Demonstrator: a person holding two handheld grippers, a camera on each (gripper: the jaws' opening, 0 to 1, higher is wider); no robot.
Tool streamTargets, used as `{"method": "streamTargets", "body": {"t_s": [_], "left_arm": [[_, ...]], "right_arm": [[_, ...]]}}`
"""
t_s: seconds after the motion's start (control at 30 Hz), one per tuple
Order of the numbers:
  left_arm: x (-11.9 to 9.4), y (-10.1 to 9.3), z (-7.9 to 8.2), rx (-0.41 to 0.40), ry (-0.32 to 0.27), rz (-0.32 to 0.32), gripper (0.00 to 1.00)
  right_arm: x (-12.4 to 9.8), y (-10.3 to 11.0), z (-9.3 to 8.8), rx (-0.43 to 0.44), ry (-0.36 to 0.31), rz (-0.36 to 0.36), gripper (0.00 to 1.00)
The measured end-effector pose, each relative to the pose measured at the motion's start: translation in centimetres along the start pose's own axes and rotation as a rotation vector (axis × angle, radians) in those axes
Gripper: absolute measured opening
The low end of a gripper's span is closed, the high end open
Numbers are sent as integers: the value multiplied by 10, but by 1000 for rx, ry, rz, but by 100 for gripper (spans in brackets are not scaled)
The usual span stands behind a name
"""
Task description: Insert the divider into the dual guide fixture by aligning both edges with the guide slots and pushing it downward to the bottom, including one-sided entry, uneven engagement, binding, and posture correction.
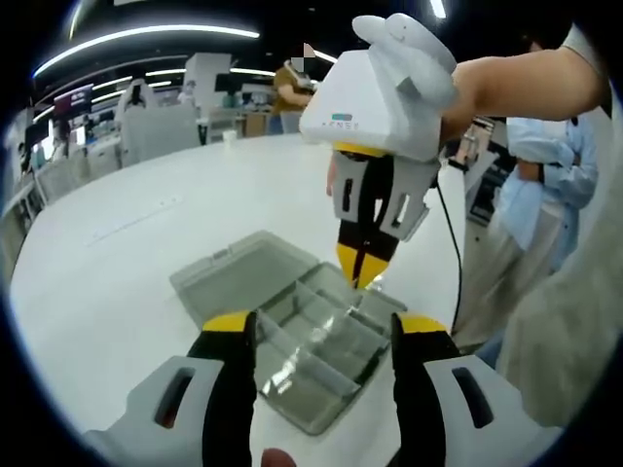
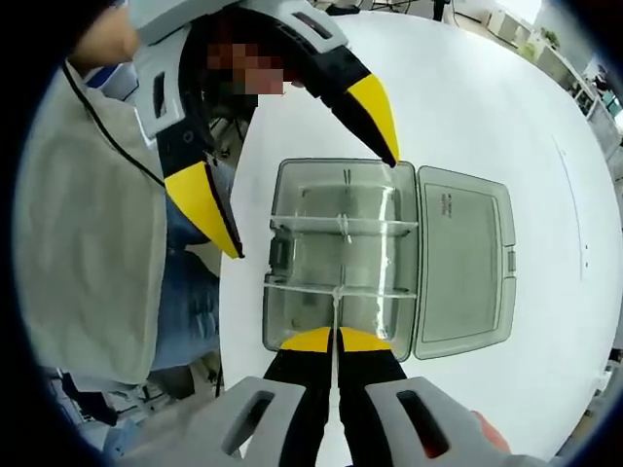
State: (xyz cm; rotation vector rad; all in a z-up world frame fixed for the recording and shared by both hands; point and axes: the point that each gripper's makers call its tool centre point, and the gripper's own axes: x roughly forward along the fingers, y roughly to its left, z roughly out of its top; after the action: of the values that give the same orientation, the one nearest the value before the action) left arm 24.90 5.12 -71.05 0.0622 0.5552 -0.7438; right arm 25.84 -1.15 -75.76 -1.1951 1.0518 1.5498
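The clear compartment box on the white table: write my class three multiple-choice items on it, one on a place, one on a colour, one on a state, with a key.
1. Where does the box's lid lie?
A. Shut over the compartments
B. Swung open, flat on the table beside the box
C. Held in the left tool

2. What colour are the tips of both tools?
A. Yellow
B. Red
C. Blue

3. How does the right tool stand?
A. Wide open above the lid
B. Lying on the table
C. Shut on a thin clear divider at the box edge

Key: B, since the right gripper view shows the lid flat next to the open compartments; A, as the left tool and the right tool both end in yellow; C, since its jaws meet on the divider's edge.
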Motion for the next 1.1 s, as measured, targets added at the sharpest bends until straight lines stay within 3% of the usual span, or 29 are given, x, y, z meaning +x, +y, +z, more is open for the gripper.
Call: {"method": "streamTargets", "body": {"t_s": [1.1], "left_arm": [[-4,-1,-3,-2,9,11,55]], "right_arm": [[16,0,-2,-16,5,12,0]]}}
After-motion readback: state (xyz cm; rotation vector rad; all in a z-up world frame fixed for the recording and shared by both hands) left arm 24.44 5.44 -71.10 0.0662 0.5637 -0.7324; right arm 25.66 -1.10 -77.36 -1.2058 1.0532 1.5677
